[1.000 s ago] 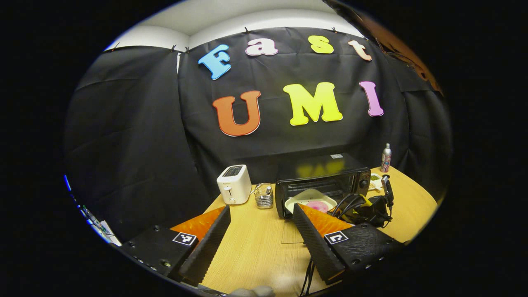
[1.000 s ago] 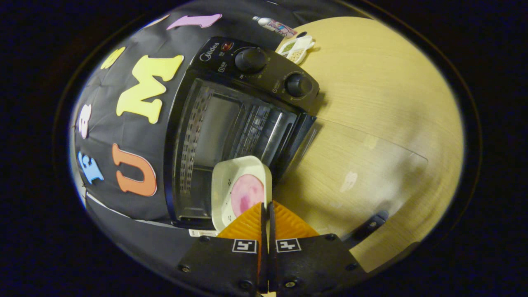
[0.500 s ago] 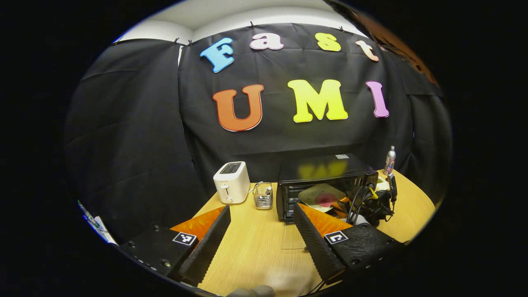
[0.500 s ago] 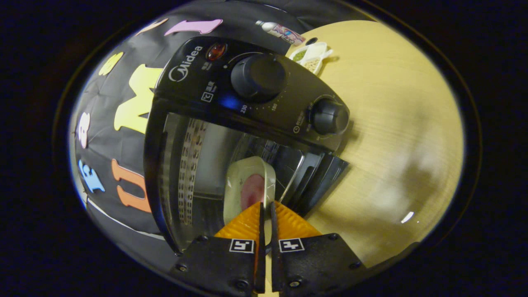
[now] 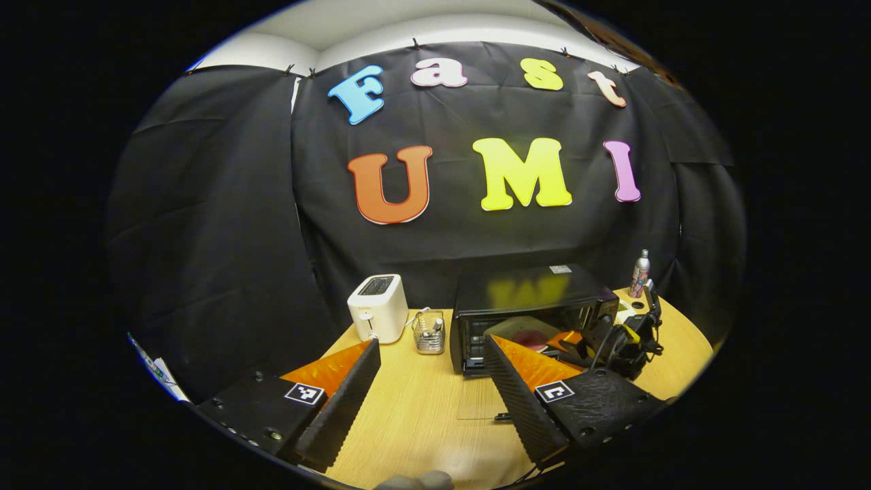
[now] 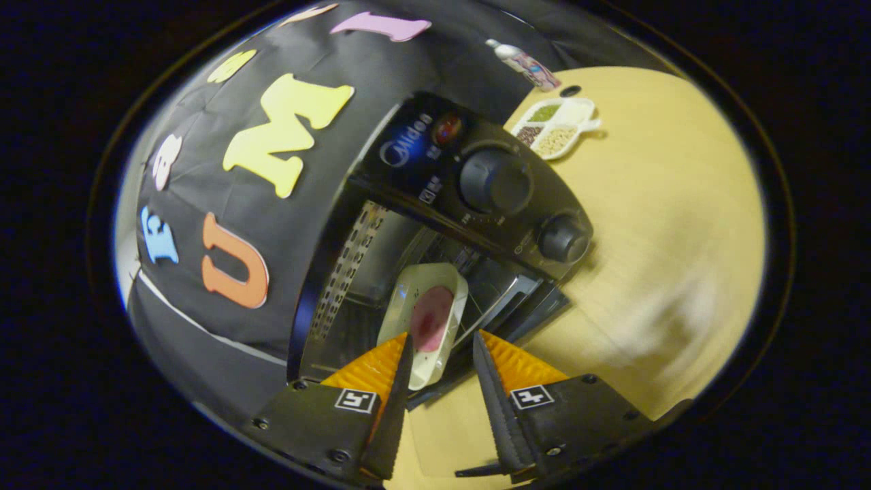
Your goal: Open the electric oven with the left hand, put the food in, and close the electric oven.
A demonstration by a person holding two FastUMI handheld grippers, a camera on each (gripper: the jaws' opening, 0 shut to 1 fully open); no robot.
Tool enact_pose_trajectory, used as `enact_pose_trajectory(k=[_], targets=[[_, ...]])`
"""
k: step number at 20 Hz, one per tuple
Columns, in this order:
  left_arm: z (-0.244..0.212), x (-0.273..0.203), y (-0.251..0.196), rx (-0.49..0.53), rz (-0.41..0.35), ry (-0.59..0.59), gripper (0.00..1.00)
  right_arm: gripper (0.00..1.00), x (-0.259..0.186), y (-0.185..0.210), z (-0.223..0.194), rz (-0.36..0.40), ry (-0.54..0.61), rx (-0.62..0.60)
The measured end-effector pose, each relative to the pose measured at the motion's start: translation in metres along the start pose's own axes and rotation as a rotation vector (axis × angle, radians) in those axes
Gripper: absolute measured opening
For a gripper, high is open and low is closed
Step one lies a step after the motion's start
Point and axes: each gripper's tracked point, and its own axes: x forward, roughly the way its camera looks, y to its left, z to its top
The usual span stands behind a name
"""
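Observation:
The black electric oven (image 6: pixel 435 177) stands open, its glass door (image 5: pixel 476 401) lying flat on the table. A white plate (image 6: pixel 446 286) with pink food (image 6: pixel 431 318) rests on the oven's rack, its near end at the mouth. My right gripper (image 6: pixel 442 335) is open, one finger on each side of that near end, not pressing it. From the left gripper view the oven (image 5: pixel 524 299) sits mid-table, with the right gripper (image 5: pixel 568 340) at its mouth. My left gripper (image 5: pixel 429 367) hangs open over the table, well short of the oven, holding nothing.
A white toaster (image 5: pixel 376 316) and a small wire basket (image 5: pixel 429 332) stand left of the oven. Behind its right side are a bottle (image 5: pixel 638 272) and a divided dish of grains (image 6: pixel 554 129). The wooden table (image 6: pixel 667 204) stretches right of the oven.
The right gripper carried the plate into the oven, then opened and let it go. The left gripper stayed back and open, shifting only slightly.

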Motion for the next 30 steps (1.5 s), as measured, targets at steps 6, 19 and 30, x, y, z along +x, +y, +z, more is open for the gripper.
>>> enact_pose_trajectory(k=[6,19,30], targets=[[0.021,-0.021,0.000,-0.011,-0.011,-0.040,0.97,0.83,-0.107,-0.004,0.039,-0.076,-0.009,-0.365],[0.008,-0.049,-0.051,-0.025,-0.142,-0.096,0.96,0.96,-0.328,0.028,0.158,-0.143,-0.369,-0.909],[-0.028,-0.047,-0.111,-0.004,-0.149,-0.024,0.96,0.99,-0.387,-0.008,0.217,-0.168,-0.411,-0.966]])
